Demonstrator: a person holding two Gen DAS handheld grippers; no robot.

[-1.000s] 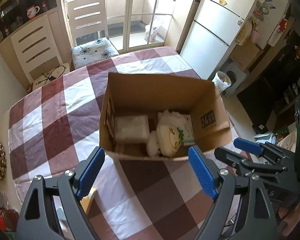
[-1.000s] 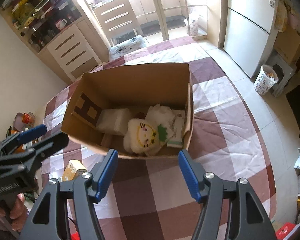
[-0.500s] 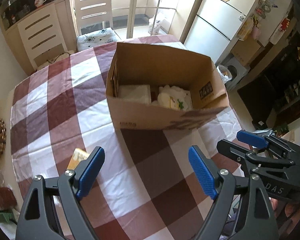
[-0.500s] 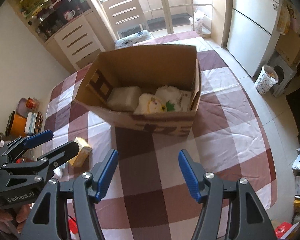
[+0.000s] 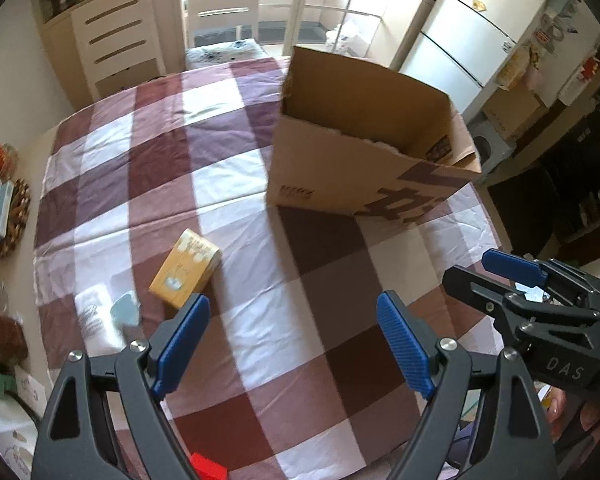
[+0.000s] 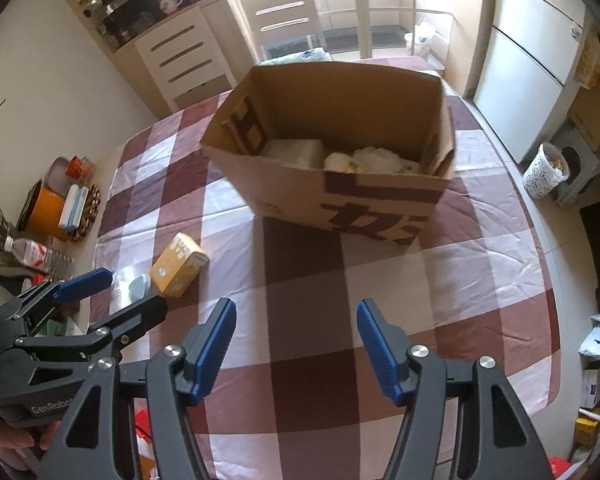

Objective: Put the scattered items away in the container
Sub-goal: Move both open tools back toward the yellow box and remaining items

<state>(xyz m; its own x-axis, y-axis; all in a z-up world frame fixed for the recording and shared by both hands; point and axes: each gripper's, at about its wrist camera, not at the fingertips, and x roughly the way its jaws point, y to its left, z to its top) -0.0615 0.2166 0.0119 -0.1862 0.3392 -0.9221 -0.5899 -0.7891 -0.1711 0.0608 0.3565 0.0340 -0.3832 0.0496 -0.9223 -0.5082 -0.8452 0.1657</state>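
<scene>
An open cardboard box (image 5: 360, 168) (image 6: 380, 200) stands on the checked tablecloth. It holds a white packet (image 6: 296, 152) and a plush toy (image 6: 342, 162). A yellow carton (image 5: 185, 268) (image 6: 179, 265) lies on the cloth to the box's near left, beside a small pale blue-grey item (image 5: 125, 312) (image 6: 138, 287). My left gripper (image 5: 294, 344) is open and empty, low over the near cloth, right of the carton. My right gripper (image 6: 296, 344) is open and empty, in front of the box. Each gripper shows in the other's view, the right one (image 5: 496, 276) and the left one (image 6: 116, 292).
The table (image 6: 460, 280) is oval with a red-brown and white checked cloth. Jars, a bottle (image 6: 36, 254) and a woven mat (image 5: 14, 220) crowd its left edge. A chair (image 5: 220, 12) stands beyond the far end. A fridge (image 6: 532, 60) and a bin (image 6: 544, 170) are to the right.
Both grippers have pulled back from above the box toward the near table edge and dropped lower. The yellow carton and the pale item have come into full view. Both stay open.
</scene>
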